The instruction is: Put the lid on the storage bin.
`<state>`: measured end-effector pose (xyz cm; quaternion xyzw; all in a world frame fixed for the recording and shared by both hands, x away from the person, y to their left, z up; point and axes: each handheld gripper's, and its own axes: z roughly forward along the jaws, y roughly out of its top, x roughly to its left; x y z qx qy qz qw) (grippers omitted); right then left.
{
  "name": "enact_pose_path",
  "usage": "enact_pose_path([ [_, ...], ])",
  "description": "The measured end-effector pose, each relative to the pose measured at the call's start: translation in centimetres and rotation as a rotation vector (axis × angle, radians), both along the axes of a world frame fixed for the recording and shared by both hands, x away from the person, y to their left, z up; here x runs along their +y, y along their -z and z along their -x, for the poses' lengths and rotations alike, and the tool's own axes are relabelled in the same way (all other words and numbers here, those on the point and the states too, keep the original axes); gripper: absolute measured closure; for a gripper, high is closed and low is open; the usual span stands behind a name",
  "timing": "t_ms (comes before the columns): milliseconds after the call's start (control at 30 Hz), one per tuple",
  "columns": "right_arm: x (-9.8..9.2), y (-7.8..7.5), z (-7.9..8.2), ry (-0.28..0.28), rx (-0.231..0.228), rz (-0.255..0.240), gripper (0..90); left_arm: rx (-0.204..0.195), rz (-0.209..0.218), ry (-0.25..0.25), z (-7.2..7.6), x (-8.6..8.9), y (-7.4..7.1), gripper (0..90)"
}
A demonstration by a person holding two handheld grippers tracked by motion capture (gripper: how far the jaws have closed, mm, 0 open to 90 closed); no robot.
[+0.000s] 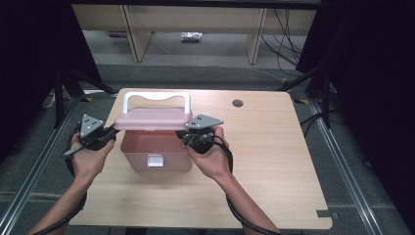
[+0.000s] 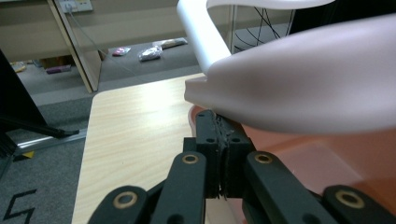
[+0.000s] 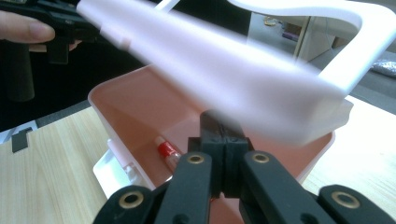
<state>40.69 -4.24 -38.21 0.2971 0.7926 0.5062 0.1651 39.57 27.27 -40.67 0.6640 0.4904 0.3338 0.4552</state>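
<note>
A pink box (image 1: 156, 147) with a white front latch (image 1: 155, 160) stands on the wooden table (image 1: 274, 147). Its pink lid (image 1: 152, 119), with a white handle (image 1: 156, 96), hangs raised above the open box. My left gripper (image 1: 113, 131) is at the lid's left end, my right gripper (image 1: 187, 134) at its right end. In the left gripper view the shut jaws (image 2: 219, 121) tuck under the lid's rim (image 2: 303, 84). The right gripper (image 3: 219, 126) is likewise shut beneath the lid (image 3: 224, 65). Whether either pinches the rim is hidden. A small red-capped tube (image 3: 167, 151) lies inside the box.
The table has a round cable hole (image 1: 238, 103) at the back and bare wood to the right and front of the box. Beyond it are grey floor, pale desk legs (image 1: 134, 34) and cables. Black curtains flank both sides.
</note>
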Motion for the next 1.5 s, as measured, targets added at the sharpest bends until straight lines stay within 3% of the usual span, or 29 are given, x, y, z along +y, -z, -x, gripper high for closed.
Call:
enact_pose_path([
  [100, 0.1, 0.2, 0.0, -0.017, -0.002, 0.002, 90.0, 0.000, 0.001, -0.010, 0.2, 0.3, 0.1, 89.0],
  [200, 0.1, 0.2, 0.2, -0.007, 0.025, 0.013, 90.0, -0.008, 0.006, -0.021, 0.5, 0.9, 0.0, 88.5],
  [433, 0.1, 0.6, 0.4, -0.021, -0.003, 0.046, 90.0, -0.032, 0.013, -0.032, 1.4, 1.6, -0.3, 85.5],
  [500, 0.2, 0.8, 0.7, -0.016, 0.028, 0.040, 90.0, -0.034, 0.021, -0.032, 1.5, 1.6, -0.2, 84.4],
  [567, 0.0, 1.1, 0.7, -0.026, 0.011, 0.060, 90.0, -0.032, 0.006, -0.024, 1.6, 1.7, 0.0, 83.0],
  [600, 0.1, 1.3, 1.0, -0.018, 0.044, 0.048, 90.0, -0.034, 0.004, -0.026, 1.6, 1.7, 0.2, 82.4],
  [633, 0.0, 1.4, 0.9, -0.025, 0.030, 0.061, 90.0, -0.034, 0.000, -0.025, 1.6, 1.8, 0.4, 81.8],
  [800, -0.5, 2.0, 1.4, -0.022, 0.057, 0.074, 90.0, -0.030, 0.010, -0.029, 2.0, 2.0, 0.9, 80.9],
  [1000, -1.3, 2.6, 1.6, -0.020, 0.056, 0.101, 90.0, -0.032, 0.018, -0.039, 2.3, 2.2, 1.2, 79.7],
  [1033, -1.4, 2.6, 1.8, -0.007, 0.078, 0.091, 90.0, -0.031, 0.019, -0.040, 2.3, 2.3, 1.2, 79.5],
  [1200, -2.2, 2.9, 1.8, -0.005, 0.050, 0.097, 90.0, -0.030, 0.029, -0.047, 2.5, 2.5, 1.4, 78.8],
  [1500, -3.7, 2.7, 2.0, 0.034, 0.049, 0.097, 90.0, -0.041, 0.043, -0.058, 2.7, 2.7, 1.6, 76.7],
])
